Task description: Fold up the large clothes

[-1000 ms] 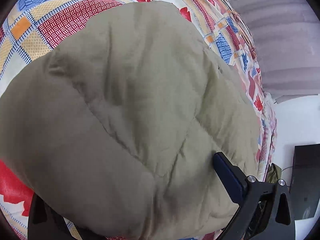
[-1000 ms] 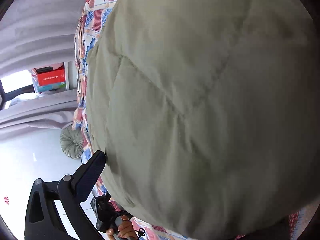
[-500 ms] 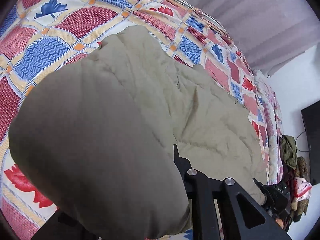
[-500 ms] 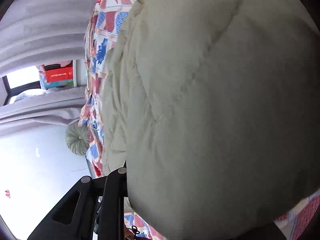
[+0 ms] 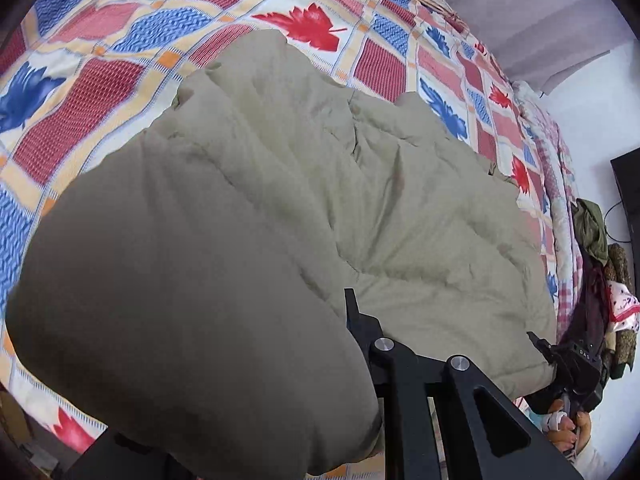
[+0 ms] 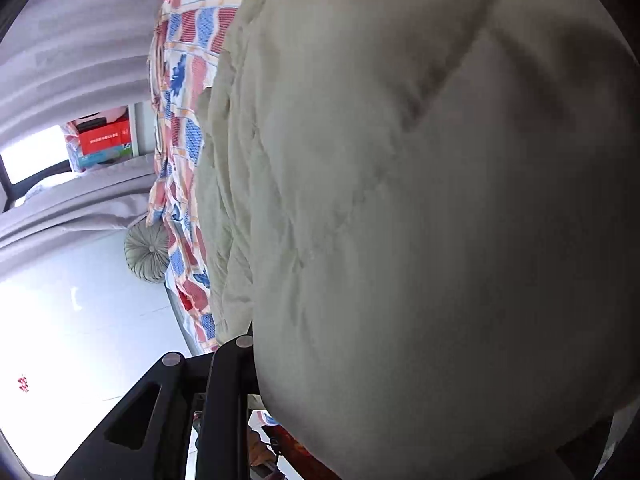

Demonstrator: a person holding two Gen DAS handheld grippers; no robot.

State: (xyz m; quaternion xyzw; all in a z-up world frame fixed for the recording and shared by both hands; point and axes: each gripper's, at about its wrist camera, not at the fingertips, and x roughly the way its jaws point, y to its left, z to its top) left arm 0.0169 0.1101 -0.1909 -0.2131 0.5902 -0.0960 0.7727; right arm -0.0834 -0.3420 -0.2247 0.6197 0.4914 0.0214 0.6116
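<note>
Garment: bulky olive-green quilted padded coat (image 5: 360, 200), lying on patchwork leaf-print bedspread (image 5: 120, 40). Left gripper (image 5: 348, 360) and right gripper (image 6: 248, 360) each clamped on its hem. Advice: carry both corners level.

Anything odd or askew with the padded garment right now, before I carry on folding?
Nothing is damaged, but the olive padded garment lies rumpled and lumpy on the patterned bedspread, its far edge uneven. Both tools are closed on bunched corners: the left tool and the right tool, each half buried in fabric.
</note>
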